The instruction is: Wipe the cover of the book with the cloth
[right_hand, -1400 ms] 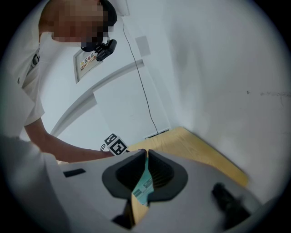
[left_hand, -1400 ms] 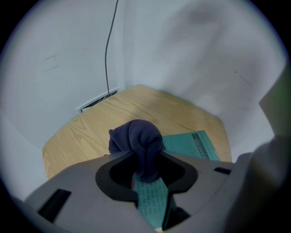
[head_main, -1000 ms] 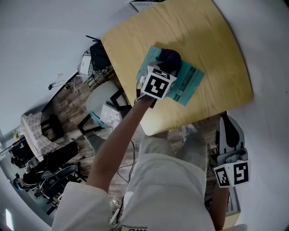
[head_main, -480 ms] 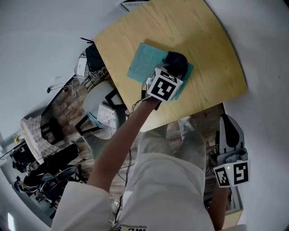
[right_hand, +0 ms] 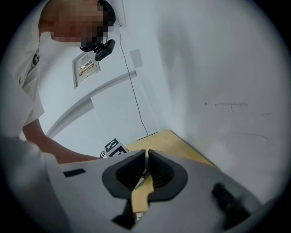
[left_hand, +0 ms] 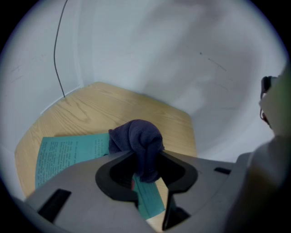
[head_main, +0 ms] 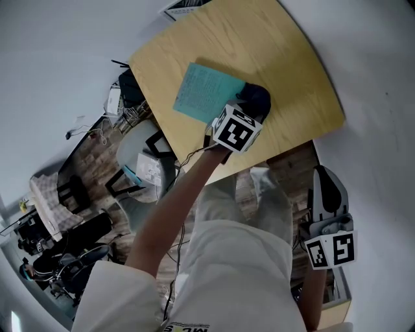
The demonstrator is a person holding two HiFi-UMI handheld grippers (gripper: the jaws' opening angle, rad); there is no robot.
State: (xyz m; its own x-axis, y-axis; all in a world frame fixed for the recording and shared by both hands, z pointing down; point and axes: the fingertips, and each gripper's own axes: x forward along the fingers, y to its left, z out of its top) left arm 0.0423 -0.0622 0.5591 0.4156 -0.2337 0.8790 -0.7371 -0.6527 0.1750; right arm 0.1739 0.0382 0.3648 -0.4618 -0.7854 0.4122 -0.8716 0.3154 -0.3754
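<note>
A teal book (head_main: 204,92) (left_hand: 68,152) lies flat on the wooden table (head_main: 279,65). My left gripper (head_main: 249,107) (left_hand: 144,166) is shut on a bunched dark blue cloth (head_main: 255,98) (left_hand: 136,141), which rests on the book's near right end. The marker cube (head_main: 236,128) of that gripper hides part of the book. My right gripper (head_main: 324,191) (right_hand: 146,170) hangs low beside the person's leg, well off the table, jaws shut with nothing between them.
The table (left_hand: 91,109) stands against white walls (head_main: 376,78). A cable (left_hand: 58,45) runs down the wall behind it. Chairs, boxes and clutter (head_main: 139,162) crowd the floor to the table's left. A printed sheet (head_main: 185,6) sits at the table's far corner.
The left gripper has dragged the cloth across the book toward its right end, uncovering more of the teal cover. The right gripper has stayed low.
</note>
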